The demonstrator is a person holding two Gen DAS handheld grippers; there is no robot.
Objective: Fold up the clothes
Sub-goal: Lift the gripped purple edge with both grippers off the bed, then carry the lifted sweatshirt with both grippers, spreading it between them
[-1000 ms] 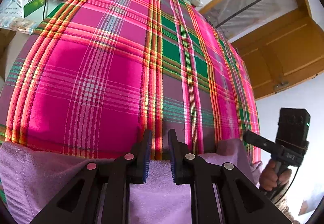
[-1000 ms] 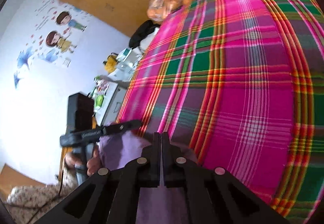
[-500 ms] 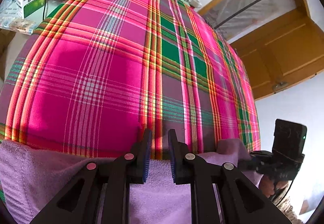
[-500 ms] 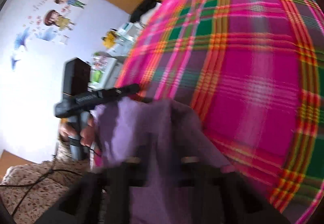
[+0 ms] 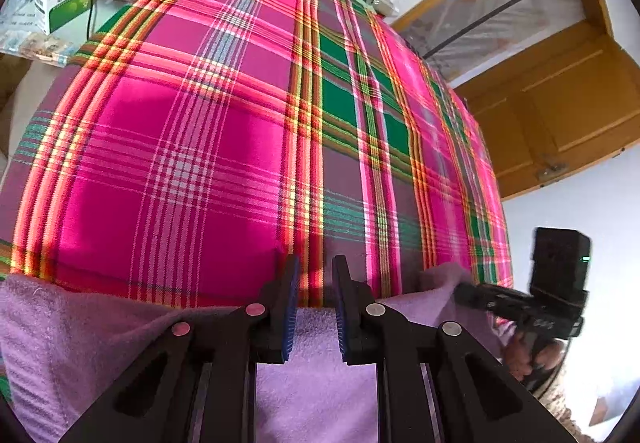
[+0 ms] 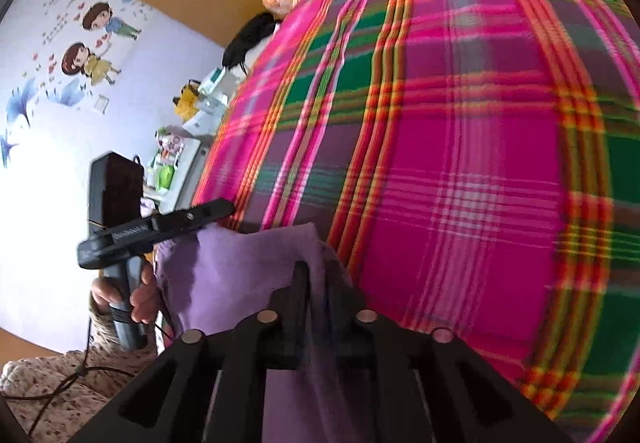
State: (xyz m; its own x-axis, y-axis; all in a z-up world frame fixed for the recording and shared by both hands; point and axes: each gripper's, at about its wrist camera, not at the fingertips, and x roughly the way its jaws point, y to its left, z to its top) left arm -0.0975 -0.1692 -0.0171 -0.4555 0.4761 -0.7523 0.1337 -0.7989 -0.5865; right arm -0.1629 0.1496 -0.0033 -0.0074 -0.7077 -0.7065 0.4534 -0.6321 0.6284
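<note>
The purple garment (image 5: 316, 383) lies bunched at the near edge of the plaid cloth (image 5: 224, 147) that covers the surface ahead; whether that is a bed or a counter cannot be told. The left hand-held gripper (image 5: 314, 307) hangs just above the garment with its jaws spread and nothing between them; the fleece lies under and behind its fingertips. The right hand-held gripper (image 6: 316, 307) has its jaws drawn close on a ridge of the same garment (image 6: 248, 267), which rises in a peak just ahead of its tips, so it appears to be pinching the fabric, though the view is blurred and the exact bite is hard to read. In the left view the right hand-held gripper (image 5: 492, 297) shows off to the right, touching a raised corner of the garment. The risk from here lies in the uneven hold: with only one side gripped, a lift or sweep over the plaid cloth could let the free side drag, twist, or fold crooked. The fleece looks thick and soft, so a shallow pinch may slip out, or catch several layers at once. The plaid cloth itself could also be snagged and pulled up if the open jaws dip too low.
</note>
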